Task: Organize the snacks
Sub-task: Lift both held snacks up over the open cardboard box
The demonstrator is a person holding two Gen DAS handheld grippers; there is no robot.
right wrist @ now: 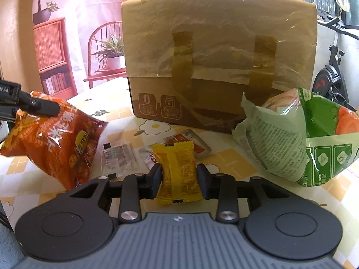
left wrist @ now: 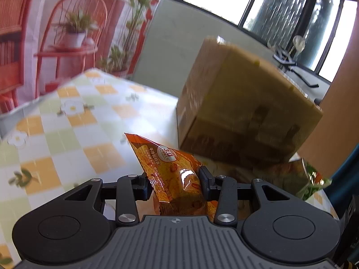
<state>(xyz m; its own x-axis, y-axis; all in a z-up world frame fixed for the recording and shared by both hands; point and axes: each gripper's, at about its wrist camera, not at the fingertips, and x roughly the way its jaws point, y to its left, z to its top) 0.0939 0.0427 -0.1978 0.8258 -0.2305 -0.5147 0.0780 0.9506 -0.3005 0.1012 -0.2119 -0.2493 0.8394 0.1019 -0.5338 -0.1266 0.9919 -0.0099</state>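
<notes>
Checked yellow-and-white cloth is covering the tabletop (right wrist: 226,161), with a printed backdrop of red chairs and potted plants hanging behind it and windows showing off to the far side.

Left hand-held gripper (left wrist: 175,185): it is clenching on an orange snack bag (left wrist: 172,170), pads pressing into both sides of the crinkled foil. The bag is lifted, its top corner sticking up and forward over the cloth. In the right wrist view the same orange bag is showing at the left side, hanging just above the cloth with a dark finger (right wrist: 42,107) lying across its upper part.

Right hand-held gripper (right wrist: 179,179): it is grasping a small yellow snack packet (right wrist: 177,170), pads touching both long edges, the packet standing upright between them.

Beyond the yellow packet, a few small flat sachets (right wrist: 188,141) are lying on the cloth, one clear, one with red print; their labels are too small to read.

Further out, a brown cardboard box (right wrist: 215,67) is sitting toward the far edge, its raised flap wrapped in clear film and taped with two brown strips. A torn-open green snack bag (right wrist: 298,139) is resting near the right side, just in front of the box's right corner.
</notes>
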